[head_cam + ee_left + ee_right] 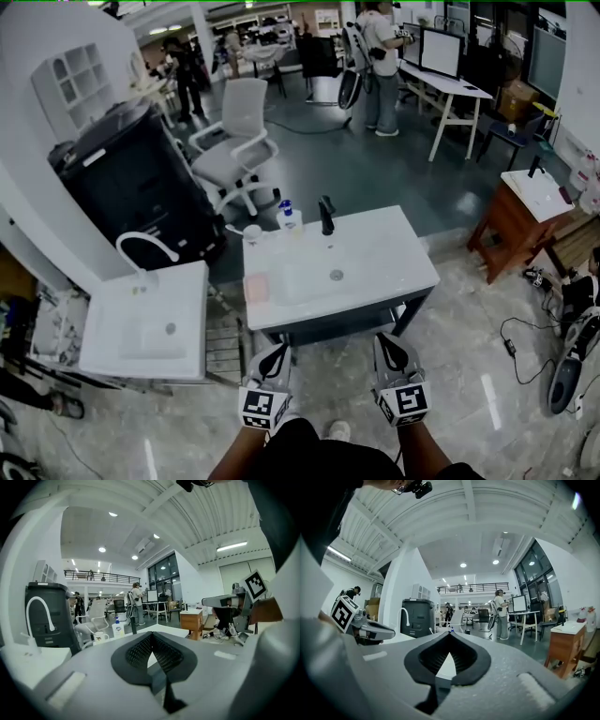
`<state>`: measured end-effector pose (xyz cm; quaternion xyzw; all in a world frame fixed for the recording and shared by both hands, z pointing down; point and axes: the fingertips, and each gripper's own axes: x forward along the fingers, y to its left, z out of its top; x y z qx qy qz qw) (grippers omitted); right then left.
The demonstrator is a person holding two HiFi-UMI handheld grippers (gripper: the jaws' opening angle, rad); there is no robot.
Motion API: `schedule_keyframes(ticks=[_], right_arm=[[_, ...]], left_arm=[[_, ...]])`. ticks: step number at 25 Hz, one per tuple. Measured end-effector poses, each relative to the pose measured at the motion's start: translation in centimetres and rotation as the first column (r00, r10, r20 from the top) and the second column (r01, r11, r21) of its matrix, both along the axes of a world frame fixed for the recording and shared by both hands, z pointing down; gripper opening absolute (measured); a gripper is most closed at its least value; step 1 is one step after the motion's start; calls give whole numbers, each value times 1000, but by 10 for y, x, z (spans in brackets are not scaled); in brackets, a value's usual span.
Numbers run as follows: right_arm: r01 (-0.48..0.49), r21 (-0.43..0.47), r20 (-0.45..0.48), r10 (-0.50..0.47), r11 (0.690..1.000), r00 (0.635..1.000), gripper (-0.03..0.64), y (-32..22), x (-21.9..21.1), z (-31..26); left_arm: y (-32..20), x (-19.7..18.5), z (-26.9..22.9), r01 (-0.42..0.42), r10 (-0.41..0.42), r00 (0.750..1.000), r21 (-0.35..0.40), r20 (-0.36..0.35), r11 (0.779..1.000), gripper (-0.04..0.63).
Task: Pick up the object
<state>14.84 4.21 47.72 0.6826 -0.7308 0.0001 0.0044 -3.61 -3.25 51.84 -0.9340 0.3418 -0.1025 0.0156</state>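
Note:
A white sink counter [394, 253] stands in front of me. On it are a black faucet [326, 215], a soap bottle [289, 217], a white mug [251, 234] and a pink pad [256, 288]. The bottle [117, 628] and mug [100, 637] also show in the left gripper view, well beyond the jaws. My left gripper [273, 360] and right gripper [388, 351] hang side by side below the counter's near edge, close to my body. Both are shut, tips touching, with nothing between them [151, 634] [449, 633].
A second white sink [187, 323] with a white faucet [141, 246] stands to the left, with a black cabinet [141, 187] and a white office chair [234, 141] behind it. At the right are a wooden stand [516, 225] and floor cables [516, 337]. People stand at the back.

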Motion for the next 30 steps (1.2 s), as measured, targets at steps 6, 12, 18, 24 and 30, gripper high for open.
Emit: schedule_keyframes(ticks=[6, 12, 18, 24, 30], right_arm=[[59, -16, -13, -59, 998, 998, 3, -38, 3, 5], [129, -41, -25, -130, 991, 991, 3, -89, -7, 10], [172, -39, -55, -174, 984, 983, 3, -152, -9, 5], [222, -50, -60, -225, 974, 973, 3, -213, -22, 3], [264, -72, -61, -268, 962, 961, 3, -255, -38, 10]], left_arm=[[-24, 0, 9, 40, -40, 999, -28, 16, 999, 20], [-72, -4, 18, 71, -71, 997, -5, 18, 997, 20], [-129, 2, 23, 91, -91, 996, -33, 17, 995, 20], [-177, -3, 20, 121, -120, 992, -34, 21, 992, 19], [-211, -16, 28, 156, -155, 988, -53, 19, 986, 19]])
